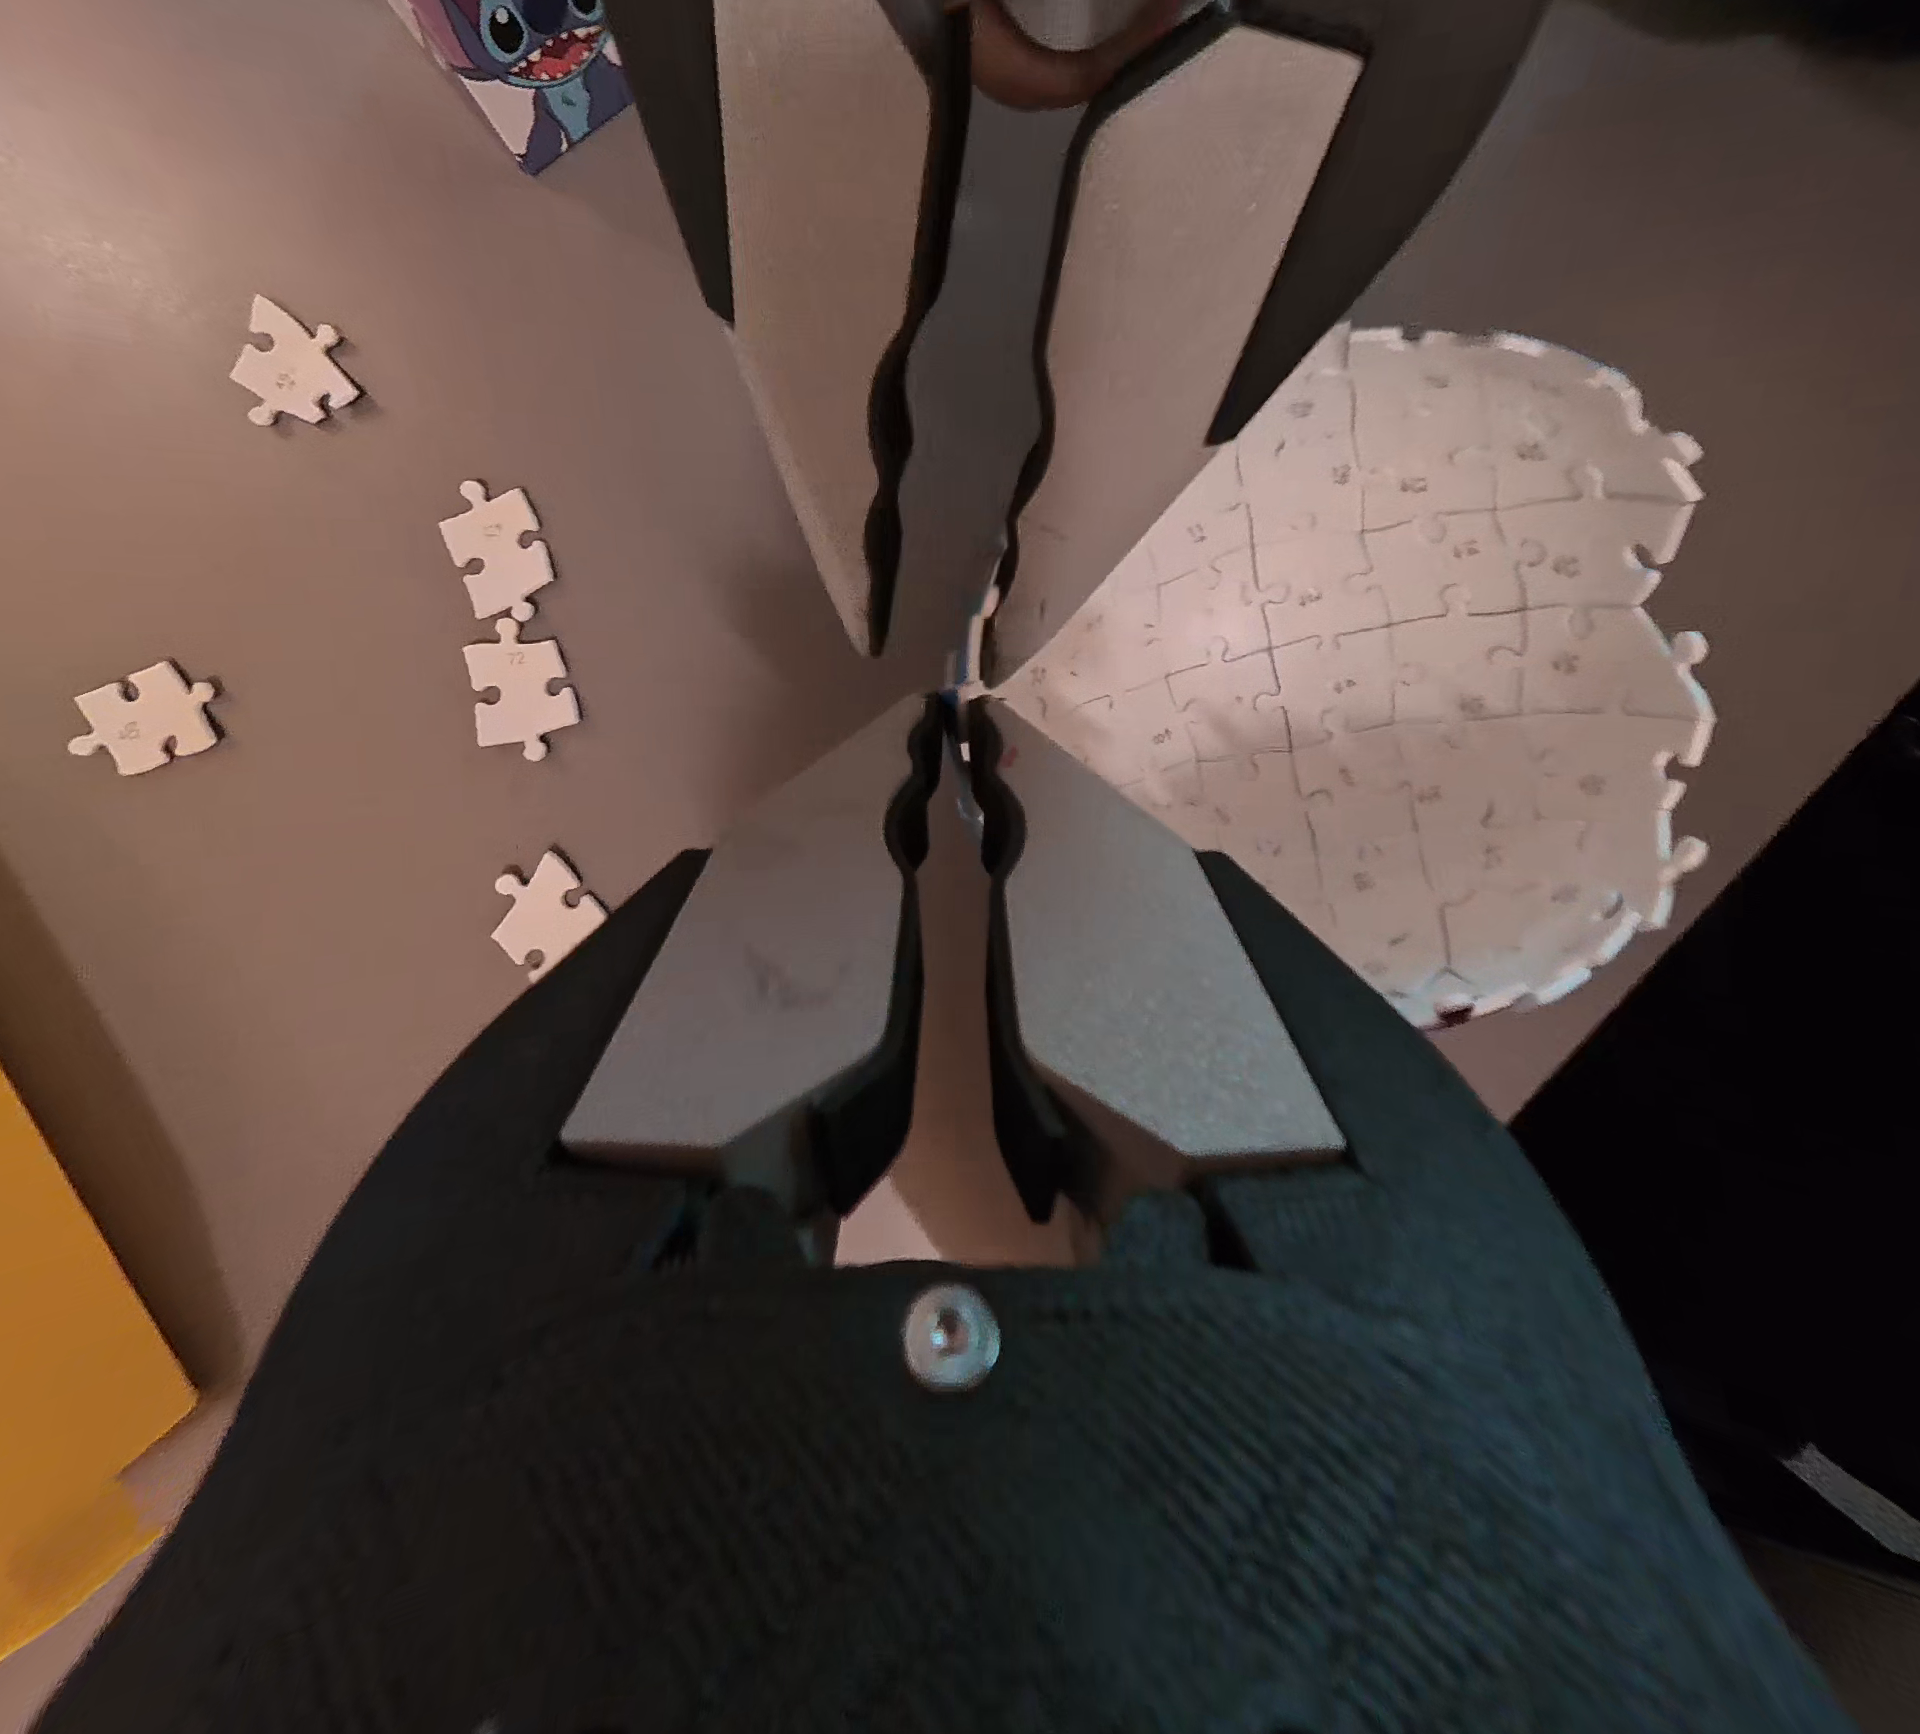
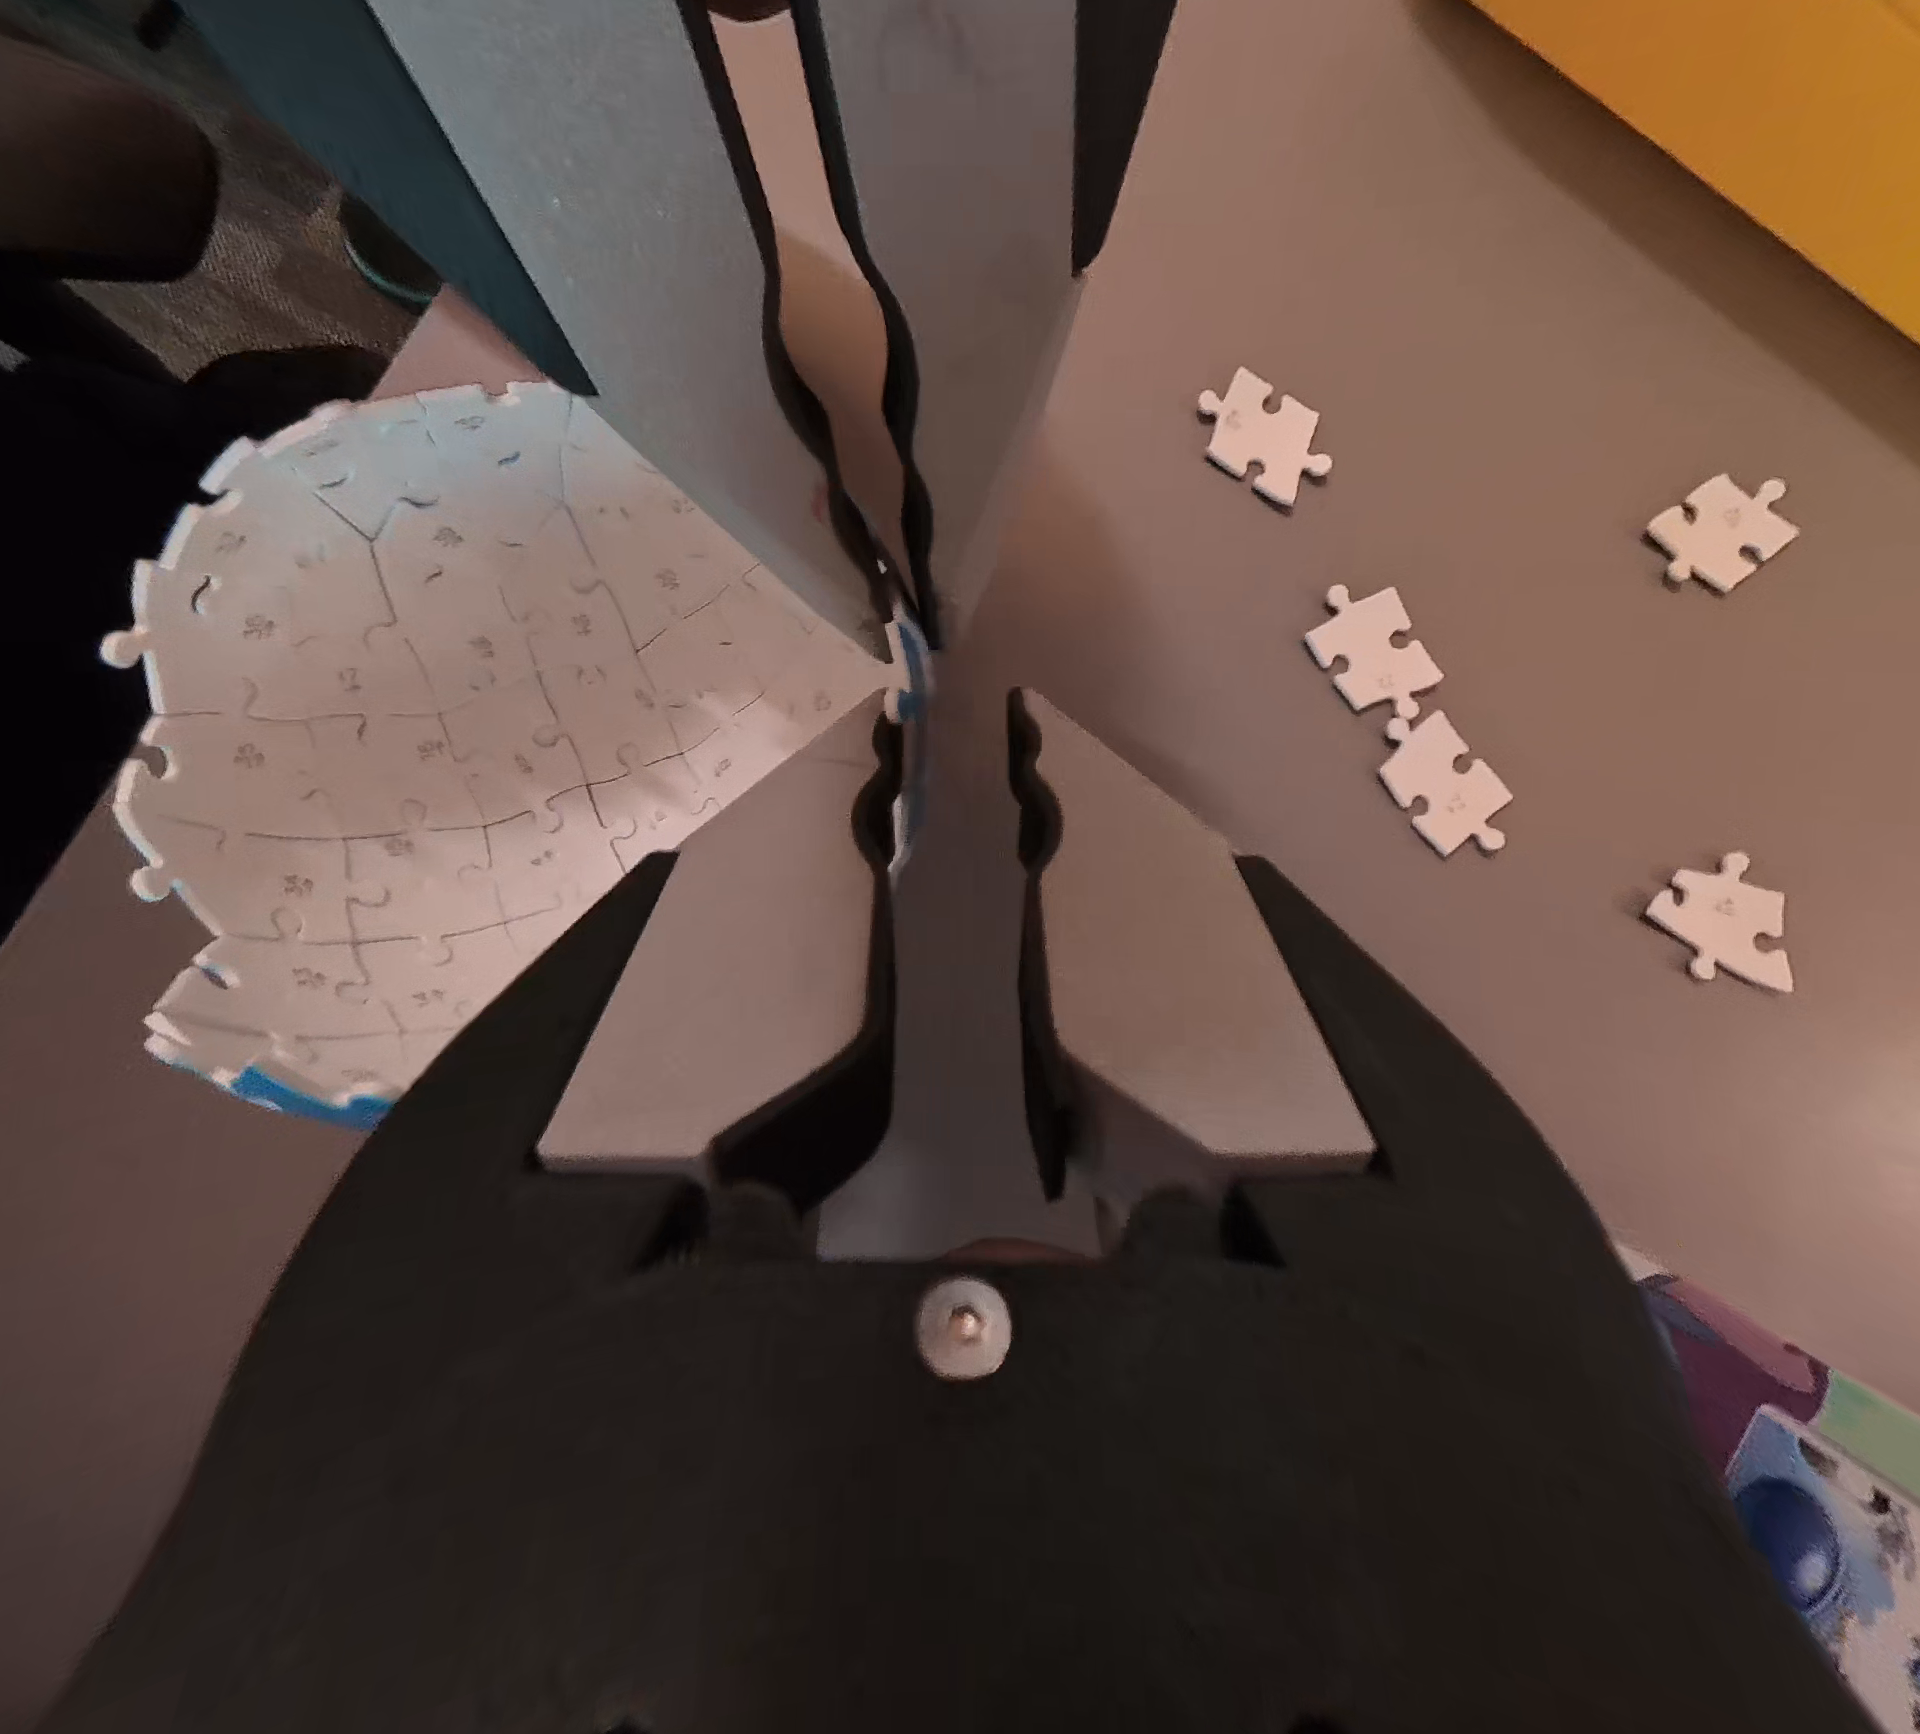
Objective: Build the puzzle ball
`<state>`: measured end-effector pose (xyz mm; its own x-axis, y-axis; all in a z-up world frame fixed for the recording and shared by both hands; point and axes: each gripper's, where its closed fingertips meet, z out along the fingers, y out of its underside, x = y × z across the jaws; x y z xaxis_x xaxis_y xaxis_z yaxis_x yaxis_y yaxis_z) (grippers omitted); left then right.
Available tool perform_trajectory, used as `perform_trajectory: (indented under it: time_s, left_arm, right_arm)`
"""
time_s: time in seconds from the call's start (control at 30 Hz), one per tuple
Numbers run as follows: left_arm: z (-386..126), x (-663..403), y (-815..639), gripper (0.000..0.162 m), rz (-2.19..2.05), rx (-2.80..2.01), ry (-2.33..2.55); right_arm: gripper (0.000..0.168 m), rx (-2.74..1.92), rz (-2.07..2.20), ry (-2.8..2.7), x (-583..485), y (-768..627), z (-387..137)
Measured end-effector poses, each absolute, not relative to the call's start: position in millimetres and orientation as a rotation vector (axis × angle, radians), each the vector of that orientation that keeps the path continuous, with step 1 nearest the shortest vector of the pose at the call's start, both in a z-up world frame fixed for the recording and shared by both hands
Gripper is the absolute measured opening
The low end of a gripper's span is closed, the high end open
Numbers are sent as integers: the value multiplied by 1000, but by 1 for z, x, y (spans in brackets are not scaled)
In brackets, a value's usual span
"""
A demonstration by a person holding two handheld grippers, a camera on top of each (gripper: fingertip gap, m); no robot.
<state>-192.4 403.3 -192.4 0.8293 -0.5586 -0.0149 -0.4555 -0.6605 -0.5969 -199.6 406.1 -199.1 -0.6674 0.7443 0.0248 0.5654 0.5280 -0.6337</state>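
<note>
The half-built puzzle ball is a white bowl-shaped shell with its inside facing me; it lies on the grey table and also shows in the right wrist view. My left gripper is shut on the shell's near rim, where a blue edge shows between its fingers. My right gripper faces it tip to tip and is open; the rim lies against one finger and the other stands apart. Several loose white pieces lie on the table to the side, also in the right wrist view.
A puzzle box with a blue cartoon figure lies at the table's far side, also in the right wrist view. A yellow block borders the table beyond the loose pieces. The table edge runs just behind the shell, with dark floor beyond. The grippers are tip to tip, or close to it. The yellow block is about 25 centimetres from both grippers' fingertips.
</note>
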Motion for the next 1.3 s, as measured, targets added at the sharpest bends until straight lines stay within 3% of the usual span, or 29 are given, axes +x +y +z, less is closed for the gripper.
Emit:
perform_trajectory:
  time_s: [0.1, 0.17, 1.0, 1.23, 1.3]
  left_arm:
    - [-192, -190, 403, 2, -242, -2399, 751]
    - [-192, -190, 402, 2, -246, -2403, 758]
    - [-197, -179, 403, 3, -314, -2461, 756]
    - [-198, -172, 400, 0, -541, -2462, 661]
    - [-198, -172, 401, 0, -541, -2460, 660]
  right_arm:
    - [2, -990, 866, -2510, -195, 401, -199]
    - [1, -961, 837, -2511, -195, 400, -199]
    - [1, -1048, 875, -2596, -185, 397, -205]
    - [6, -952, 853, -2634, -178, 394, -205]
    - [15, -984, 841, -2627, -178, 397, -206]
